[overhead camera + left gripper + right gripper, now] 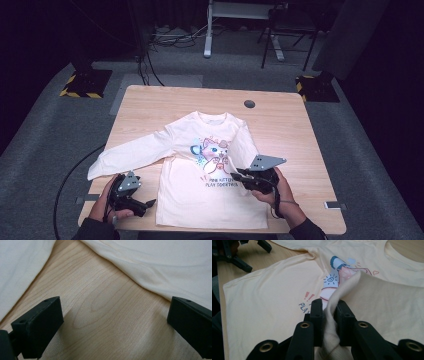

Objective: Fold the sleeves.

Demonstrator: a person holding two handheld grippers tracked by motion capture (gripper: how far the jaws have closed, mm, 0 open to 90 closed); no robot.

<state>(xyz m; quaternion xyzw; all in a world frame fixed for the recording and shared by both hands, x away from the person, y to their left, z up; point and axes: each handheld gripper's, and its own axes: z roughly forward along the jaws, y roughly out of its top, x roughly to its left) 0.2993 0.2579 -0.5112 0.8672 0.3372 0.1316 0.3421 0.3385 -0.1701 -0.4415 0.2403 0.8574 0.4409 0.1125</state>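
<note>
— So, where does the cream long-sleeved cotton shirt with the cat print (200, 165) lie?

— Flat on the pale rectangular wooden table (280, 125), front up, collar toward twelve o'clock and hem toward six. Its one sleeve stretches out toward eight o'clock across the bare wood. The other sleeve (352, 290) is folded inward over the chest, its end lifted off the print.

— What holds that end?

— The right gripper (239, 176), at about four o'clock from the cat picture. In the right gripper view its two black jaws are pressed together with the cream cuff pinched between them, cloth bunching out above and below the pads. The person's right hand (277, 192) grips it from the six o'clock edge.

— And the other tool?

— The left gripper (145, 204) sits low near the table's seven o'clock corner, just beside the shirt's hem corner, in the person's left hand (107, 200). Its jaws are spread wide; in the left gripper view bare wood lies between them, with cream cloth beyond at twelve o'clock and nothing pinched.

— Anything else on the tabletop?

— A small dark round grommet (249, 104) near the far edge, at one o'clock from the collar, well apart from the cloth.
</note>
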